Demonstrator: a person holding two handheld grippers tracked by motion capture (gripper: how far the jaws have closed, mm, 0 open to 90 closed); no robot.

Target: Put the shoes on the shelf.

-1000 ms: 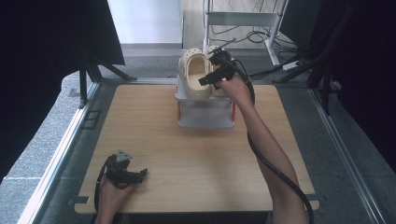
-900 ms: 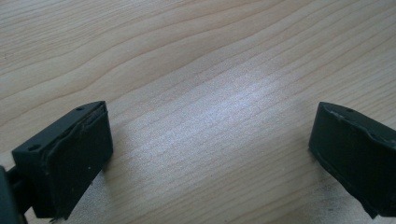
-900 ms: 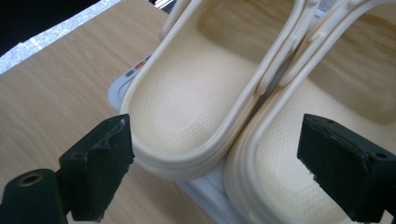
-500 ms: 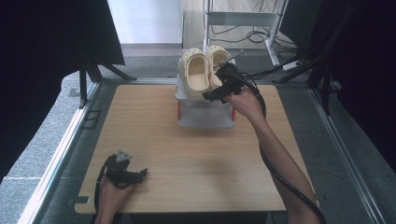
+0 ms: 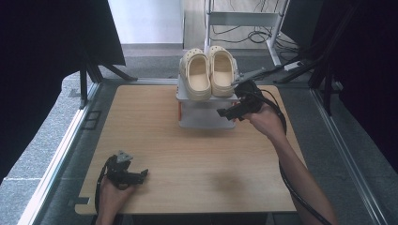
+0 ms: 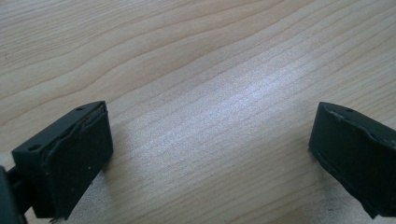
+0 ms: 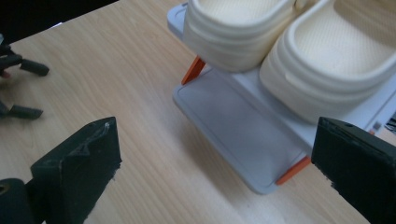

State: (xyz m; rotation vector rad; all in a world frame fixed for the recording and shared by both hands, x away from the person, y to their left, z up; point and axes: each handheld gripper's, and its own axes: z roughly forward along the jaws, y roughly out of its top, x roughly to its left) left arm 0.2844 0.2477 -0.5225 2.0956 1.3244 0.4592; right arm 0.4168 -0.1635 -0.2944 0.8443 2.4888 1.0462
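Two cream clogs, one at the left [image 5: 197,75] and one at the right [image 5: 221,70], lie side by side on the top shelf of a grey two-tier rack [image 5: 202,118] with orange struts. My right gripper [image 5: 230,105] hangs just off the rack's right front corner, clear of the clogs. Its jaws have just been opening and stand open with nothing between them. In the right gripper view the right gripper [image 7: 215,172] frames the lower shelf [image 7: 233,121] and the clogs' heels [image 7: 233,28]. My left gripper [image 5: 138,174] rests open at the front left over bare wood [image 6: 210,93].
The wooden table [image 5: 155,140] sits in a metal frame, with dark curtains on both sides. A cable trails from the right gripper along the forearm [image 5: 291,178]. In the right gripper view, the left gripper [image 7: 18,88] is at the far left.
My right gripper has drawn back from the right clog toward the near right and slightly down, uncovering the clog on the top shelf. The left gripper has stayed put.
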